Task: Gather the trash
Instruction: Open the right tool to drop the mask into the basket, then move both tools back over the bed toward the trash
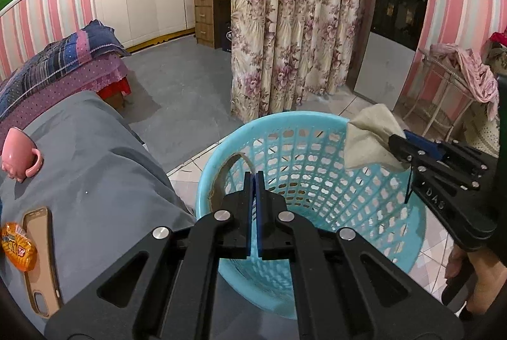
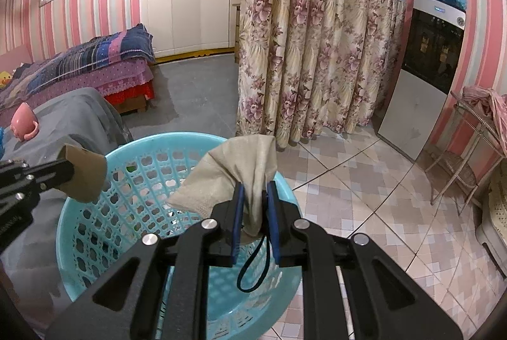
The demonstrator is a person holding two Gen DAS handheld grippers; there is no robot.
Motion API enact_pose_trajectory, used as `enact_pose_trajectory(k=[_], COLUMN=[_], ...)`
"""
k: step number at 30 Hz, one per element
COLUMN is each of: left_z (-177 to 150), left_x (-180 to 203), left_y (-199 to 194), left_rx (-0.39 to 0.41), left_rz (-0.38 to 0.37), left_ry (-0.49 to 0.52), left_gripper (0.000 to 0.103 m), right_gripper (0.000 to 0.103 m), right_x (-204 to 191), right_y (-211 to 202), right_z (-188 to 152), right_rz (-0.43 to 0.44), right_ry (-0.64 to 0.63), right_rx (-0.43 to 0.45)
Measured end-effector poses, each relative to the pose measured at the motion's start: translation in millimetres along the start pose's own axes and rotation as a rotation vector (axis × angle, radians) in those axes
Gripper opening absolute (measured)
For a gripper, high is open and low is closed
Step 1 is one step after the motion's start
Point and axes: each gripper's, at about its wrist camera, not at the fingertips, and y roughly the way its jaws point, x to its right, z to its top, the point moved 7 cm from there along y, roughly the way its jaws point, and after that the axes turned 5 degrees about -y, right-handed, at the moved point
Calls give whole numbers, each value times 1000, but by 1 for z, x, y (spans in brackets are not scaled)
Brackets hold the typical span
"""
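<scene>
Two grippers hang over the basket (image 2: 95, 232) rim for dropping: the left gripper (image 1: 253, 178) pinched on what looks like cardboard (image 2: 84, 176), the right gripper (image 2: 256, 191) clamped on cloth (image 2: 234, 172).

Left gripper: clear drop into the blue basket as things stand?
Probably yes. The left gripper, shut on a cardboard strip, sits over the blue basket's open mouth; nothing blocks below.
</scene>
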Motion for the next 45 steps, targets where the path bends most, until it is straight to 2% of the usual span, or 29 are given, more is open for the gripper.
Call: enact_pose_trajectory(k=[2, 4, 6, 8, 9, 10, 11, 12, 13, 15, 17, 19, 24, 35, 42, 45], left_z=[0, 0, 1, 2, 3, 3, 4, 5, 5, 6, 5, 4, -2, -17, -32, -45], left_x=[-3, -8, -14, -22, -28, -34, -40, -48, -52, -62, -74, -84, -108, -158, -197, -222], left_y=[4, 5, 3, 2, 0, -2, -4, -8, -10, -14, -21, -27, -48, -105, -155, -179], left_rx=[-8, -8, 9, 13, 15, 21, 26, 34, 37, 42, 48, 54, 74, 122, 179, 196], left_rz=[9, 25, 55, 74, 89, 101, 108, 119, 123, 133, 149, 165, 187, 238, 289, 321], left_ry=[-3, -13, -16, -20, -27, -34, -41, -52, -59, -78, -93, -101, -128, -197, -258, -290], left_gripper=[13, 49, 59, 61, 66, 73, 75, 78, 79, 80, 83, 86, 90, 95, 97, 98], right_gripper=[15, 16, 16, 17, 18, 26, 40, 49, 60, 63, 82, 92, 97, 98, 98, 98], right_x=[-1, -2, -4, -7, -8, -9, -10, -11, -13, -16, -20, -21, -32, -69, -119, -156], right_y=[2, 4, 7, 10, 12, 13, 14, 15, 15, 15, 15, 13, 7, -23, -55, -66], right_z=[1, 0, -1, -3, -4, -5, -6, -7, -8, -9, -10, -10, -11, -2, 12, 19], right_rz=[7, 17, 31, 36, 36, 38, 41, 48, 49, 47, 46, 35, 24, 32, 93, 143], right_ry=[4, 3, 6, 1, -2, -2, 0, 3, 3, -2, -1, 2, -20, -51, -84, -110], right_rx=[-6, -14, -19, -25, -31, -35, -38, -40, -39, -39, -44, -39, -39, 11, 94, 117])
